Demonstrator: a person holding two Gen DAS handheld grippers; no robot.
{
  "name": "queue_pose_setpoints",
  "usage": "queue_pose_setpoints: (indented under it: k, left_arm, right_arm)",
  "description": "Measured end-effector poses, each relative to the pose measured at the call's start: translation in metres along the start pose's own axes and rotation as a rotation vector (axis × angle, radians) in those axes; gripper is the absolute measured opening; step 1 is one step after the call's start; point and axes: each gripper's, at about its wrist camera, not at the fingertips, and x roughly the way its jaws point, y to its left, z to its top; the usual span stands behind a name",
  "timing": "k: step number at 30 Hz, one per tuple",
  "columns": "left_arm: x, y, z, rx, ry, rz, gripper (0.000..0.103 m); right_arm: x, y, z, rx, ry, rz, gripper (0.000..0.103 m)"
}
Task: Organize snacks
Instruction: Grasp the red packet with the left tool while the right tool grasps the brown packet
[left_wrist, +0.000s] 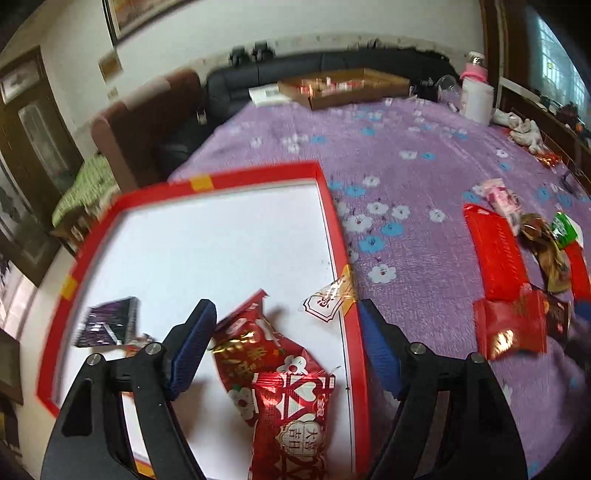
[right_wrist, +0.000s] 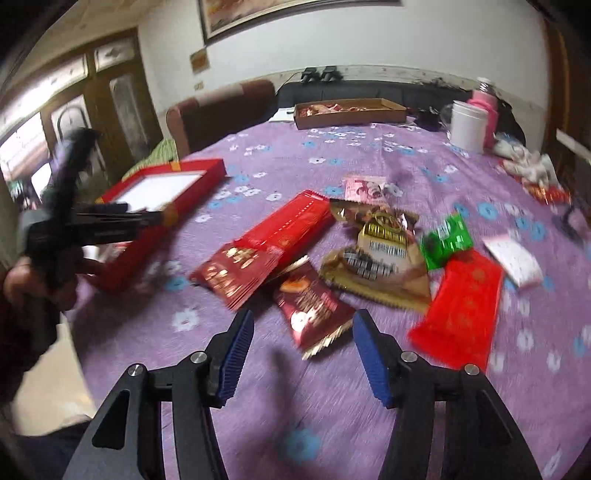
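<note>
A red-rimmed box (left_wrist: 332, 206) with a white floor lies on the purple flowered cloth; it also shows in the right wrist view (right_wrist: 207, 168). In it lie a red patterned snack packet (left_wrist: 284, 384), a dark purple packet (left_wrist: 107, 325) and a small white-and-gold packet (left_wrist: 327, 299). My left gripper (left_wrist: 286, 314) is open over the box, above the red packet, holding nothing. My right gripper (right_wrist: 303, 325) is open just above a dark red snack packet (right_wrist: 312, 308). Around it lie a long red pack (right_wrist: 269, 243), a gold packet (right_wrist: 380, 251), a green packet (right_wrist: 447, 240) and a bright red packet (right_wrist: 461, 314).
A brown cardboard tray (right_wrist: 351, 110) of snacks stands at the table's far side, with a white tub (right_wrist: 467, 125) and a pink bottle (right_wrist: 484, 103) to its right. Crumpled cloth (right_wrist: 528, 162) lies far right. Sofas stand beyond the table.
</note>
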Motion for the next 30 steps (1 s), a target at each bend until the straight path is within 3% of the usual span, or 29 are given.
queue_pose_setpoints:
  k: [2, 6, 10, 12, 13, 15, 24, 27, 30]
  left_arm:
    - [-0.027, -0.006, -0.002, 0.013, -0.096, 0.021, 0.079]
    - [-0.068, -0.023, 0.001, 0.052, -0.191, -0.054, 0.086]
    - [-0.068, -0.049, 0.005, 0.097, -0.124, -0.191, 0.086]
    - [-0.063, -0.058, 0.005, 0.116, -0.101, -0.212, 0.086]
    - [-0.061, -0.062, 0.004, 0.133, -0.098, -0.217, 0.086]
    - [-0.058, -0.072, 0.0, 0.187, -0.097, -0.238, 0.086]
    - [-0.046, -0.109, 0.0, 0.415, -0.098, -0.343, 0.086]
    - [-0.038, -0.121, 0.0, 0.495, -0.07, -0.391, 0.086]
    - [-0.031, -0.127, 0.002, 0.539, -0.033, -0.421, 0.086]
  right_arm:
    - [0.012, -0.005, 0.008, -0.007, 0.042, 0.02, 0.058]
    - [0.032, -0.003, 0.018, -0.049, 0.115, -0.001, 0.06]
    - [0.046, 0.006, 0.022, -0.087, 0.157, -0.033, 0.063]
    - [0.045, 0.005, 0.021, -0.077, 0.158, -0.041, 0.056]
    - [0.041, 0.002, 0.019, -0.068, 0.153, -0.051, 0.042]
    - [0.035, -0.004, 0.016, -0.06, 0.162, -0.047, 0.038]
    - [-0.023, -0.038, -0.033, 0.03, 0.142, -0.018, 0.038]
    - [-0.031, -0.052, -0.042, 0.113, 0.106, 0.037, 0.039]
    - [-0.033, -0.051, -0.043, 0.13, 0.092, 0.037, 0.04]
